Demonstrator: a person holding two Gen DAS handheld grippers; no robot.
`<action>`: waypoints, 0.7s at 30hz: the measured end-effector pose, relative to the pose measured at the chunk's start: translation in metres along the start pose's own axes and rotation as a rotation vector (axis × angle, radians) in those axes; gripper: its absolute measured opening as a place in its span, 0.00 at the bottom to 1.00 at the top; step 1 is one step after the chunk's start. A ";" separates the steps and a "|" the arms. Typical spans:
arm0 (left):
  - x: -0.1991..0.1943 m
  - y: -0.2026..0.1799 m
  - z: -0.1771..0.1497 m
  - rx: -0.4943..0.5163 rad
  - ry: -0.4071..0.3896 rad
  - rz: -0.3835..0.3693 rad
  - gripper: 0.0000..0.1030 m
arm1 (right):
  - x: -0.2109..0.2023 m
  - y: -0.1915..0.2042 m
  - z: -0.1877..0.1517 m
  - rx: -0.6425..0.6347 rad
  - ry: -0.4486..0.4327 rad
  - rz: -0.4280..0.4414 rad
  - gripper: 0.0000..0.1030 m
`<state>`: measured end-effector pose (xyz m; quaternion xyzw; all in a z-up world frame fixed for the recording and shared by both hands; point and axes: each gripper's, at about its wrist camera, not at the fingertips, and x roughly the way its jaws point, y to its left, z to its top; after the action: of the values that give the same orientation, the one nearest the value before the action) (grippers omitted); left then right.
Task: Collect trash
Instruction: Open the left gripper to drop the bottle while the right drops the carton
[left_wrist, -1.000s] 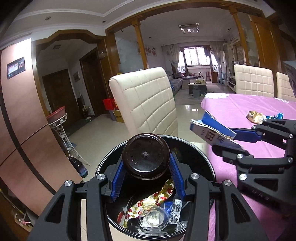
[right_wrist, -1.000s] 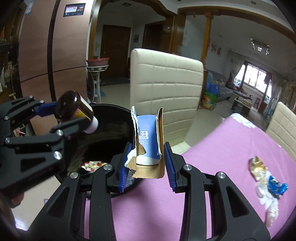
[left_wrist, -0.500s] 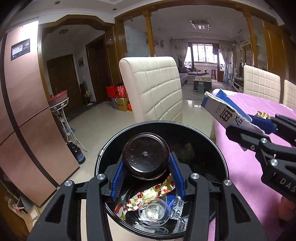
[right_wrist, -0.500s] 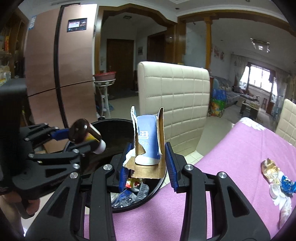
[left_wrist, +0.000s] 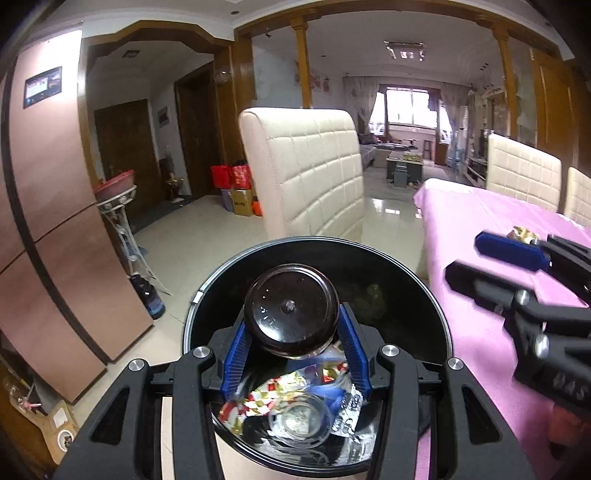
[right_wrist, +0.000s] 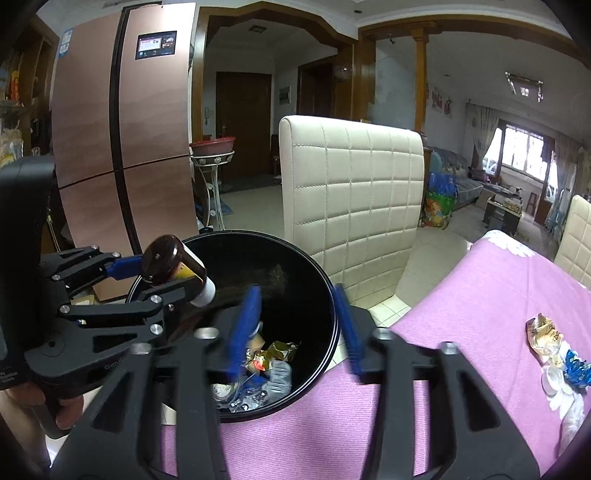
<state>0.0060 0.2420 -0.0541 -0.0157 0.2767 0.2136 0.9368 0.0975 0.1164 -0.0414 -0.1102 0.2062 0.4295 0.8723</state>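
Observation:
My left gripper is shut on a brown glass bottle with a white cap, held over the black round trash bin. The bottle also shows in the right wrist view. The bin holds wrappers, a clear cup and blister packs. My right gripper is open and empty above the bin's near edge; its blue pads are blurred. It also shows in the left wrist view. More wrappers lie on the pink tablecloth.
A cream padded chair stands just behind the bin. A copper-coloured fridge is at the left, with a metal plant stand beside it. More cream chairs line the table's far side.
My right gripper has opened and the torn blue carton it held is gone from its jaws. My left gripper has kept hold of the bottle, now lower over the bin.

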 end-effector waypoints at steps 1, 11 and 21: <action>0.000 -0.001 0.000 0.000 0.004 -0.001 0.44 | -0.002 -0.001 0.000 0.004 -0.008 -0.003 0.69; 0.000 -0.002 0.002 0.000 -0.003 0.032 0.62 | -0.005 -0.002 -0.002 0.003 -0.017 -0.019 0.70; -0.004 -0.003 0.001 -0.002 -0.020 0.052 0.70 | -0.004 -0.003 -0.001 0.009 -0.015 -0.024 0.70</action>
<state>0.0050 0.2379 -0.0515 -0.0072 0.2674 0.2381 0.9337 0.0976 0.1117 -0.0409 -0.1053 0.2001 0.4188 0.8795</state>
